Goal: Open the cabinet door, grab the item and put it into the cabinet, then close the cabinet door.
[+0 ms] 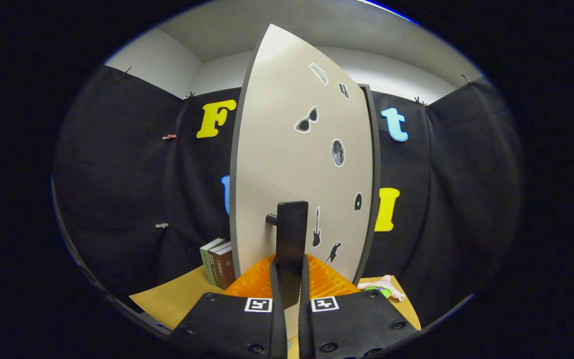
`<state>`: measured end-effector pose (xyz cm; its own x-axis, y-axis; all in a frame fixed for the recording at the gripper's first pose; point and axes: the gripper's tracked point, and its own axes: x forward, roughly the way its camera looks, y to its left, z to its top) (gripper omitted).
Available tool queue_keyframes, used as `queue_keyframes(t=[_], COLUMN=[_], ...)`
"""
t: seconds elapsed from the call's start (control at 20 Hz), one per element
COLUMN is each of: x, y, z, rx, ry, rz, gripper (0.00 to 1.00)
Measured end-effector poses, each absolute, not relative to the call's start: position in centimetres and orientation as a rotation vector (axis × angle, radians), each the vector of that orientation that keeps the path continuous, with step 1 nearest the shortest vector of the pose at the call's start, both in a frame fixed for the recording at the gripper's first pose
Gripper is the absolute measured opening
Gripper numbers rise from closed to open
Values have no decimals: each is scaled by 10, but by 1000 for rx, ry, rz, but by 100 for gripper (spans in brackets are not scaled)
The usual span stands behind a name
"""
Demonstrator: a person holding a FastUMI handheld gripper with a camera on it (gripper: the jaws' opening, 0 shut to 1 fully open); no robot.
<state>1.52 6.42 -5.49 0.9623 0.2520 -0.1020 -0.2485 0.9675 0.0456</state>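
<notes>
A pale cabinet door (pixel 287 159) with several small dark stickers stands right in front of me, swung partly open so its left edge comes toward me; its hinge side is on the right against a dark cabinet frame (pixel 374 189). A black upright bar handle (pixel 292 224) sticks out from the door on a short peg. My gripper (pixel 291 267) is shut on the lower part of this handle, one finger pressing each side. A small pink, white and green item (pixel 381 288) lies on the tan tabletop (pixel 172 299), to the right of the fingers by the door's foot.
A few upright books (pixel 218 262) stand on the tabletop just left of the door's free edge. Black cloth walls close in the booth behind and on both sides. The tabletop's front edge runs close below the fingers.
</notes>
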Motion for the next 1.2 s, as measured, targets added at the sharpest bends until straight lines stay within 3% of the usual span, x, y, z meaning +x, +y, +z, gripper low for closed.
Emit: queue_keyframes(t=[0.45,1.2], x=[10,3], y=[7,-50], z=[-57,-59], rx=[-32,-38], ry=[108,111], rz=[87,-63], gripper=[12,7])
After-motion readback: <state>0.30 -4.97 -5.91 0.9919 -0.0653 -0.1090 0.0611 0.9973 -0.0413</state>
